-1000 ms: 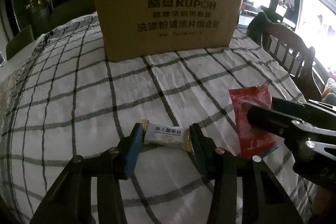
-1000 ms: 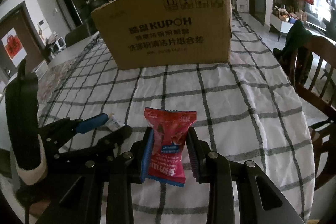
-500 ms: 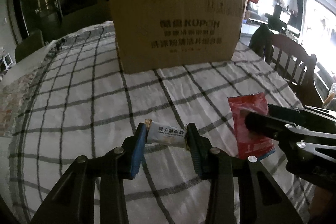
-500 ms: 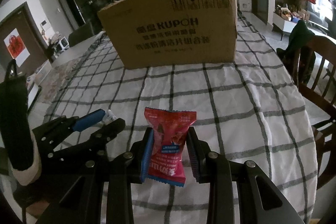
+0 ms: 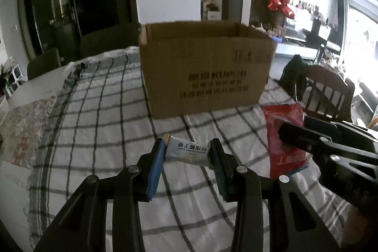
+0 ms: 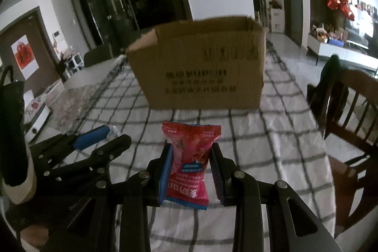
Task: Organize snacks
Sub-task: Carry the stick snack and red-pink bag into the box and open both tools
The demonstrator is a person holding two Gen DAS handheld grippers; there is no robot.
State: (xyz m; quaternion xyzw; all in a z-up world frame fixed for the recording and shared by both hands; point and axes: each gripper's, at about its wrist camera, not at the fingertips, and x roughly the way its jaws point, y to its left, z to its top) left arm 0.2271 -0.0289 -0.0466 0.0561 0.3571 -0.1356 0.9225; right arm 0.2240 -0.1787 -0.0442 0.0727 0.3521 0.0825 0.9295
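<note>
On the surface (image 5: 99, 124), under a checked cloth (image 6: 271, 134): 1 open cardboard box (image 5: 205, 67) toward the far edge, top flaps up, printed side facing the cameras. Nearer, above the cloth, 2 grippers side by side. Right gripper (image 6: 190, 167) clamped on a red snack packet (image 6: 191, 157), held upright. Left gripper (image 5: 186, 155) pinching a small white candy bar (image 5: 186, 154) crosswise by its ends, jaws just closed a little further. Wooden chair (image 6: 349, 110) at the right edge.
</note>
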